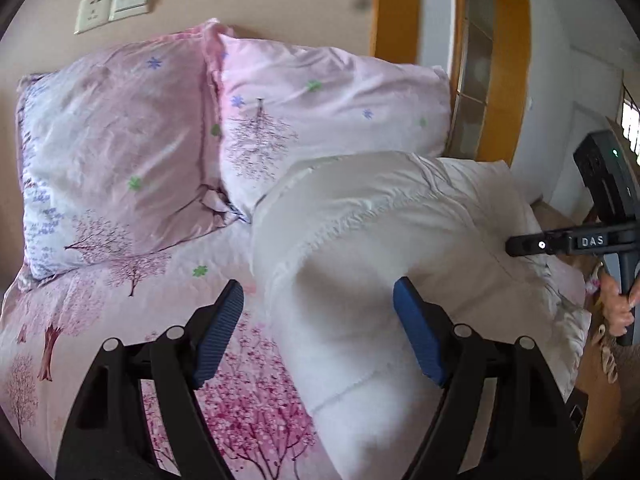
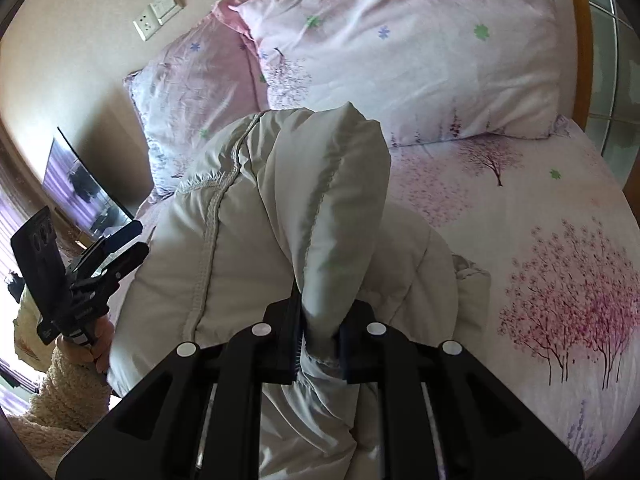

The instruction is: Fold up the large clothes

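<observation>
A white padded jacket [image 1: 360, 240] lies bunched on the pink flowered bed sheet [image 1: 100, 320]. In the left wrist view my left gripper [image 1: 320, 292] is open just above the jacket's near end. Its blue pads stand wide apart, one over the sheet and one over the white cloth, pressing nothing. My right gripper [image 2: 320, 336] is shut on a thick fold of the jacket [image 2: 260, 220] and holds it raised over the bed. The right gripper [image 1: 516, 246] also shows at the jacket's right side, and the left gripper [image 2: 136, 240] at its left side.
Two pink flowered pillows [image 1: 112, 152] [image 1: 328, 104] lean against the wall at the head of the bed. A wooden door frame [image 1: 504, 80] stands to the right. A wall socket [image 1: 112, 4] sits above the pillows. A person's fleece sleeve [image 2: 60, 400] and a dark screen [image 2: 80, 184] are at the left.
</observation>
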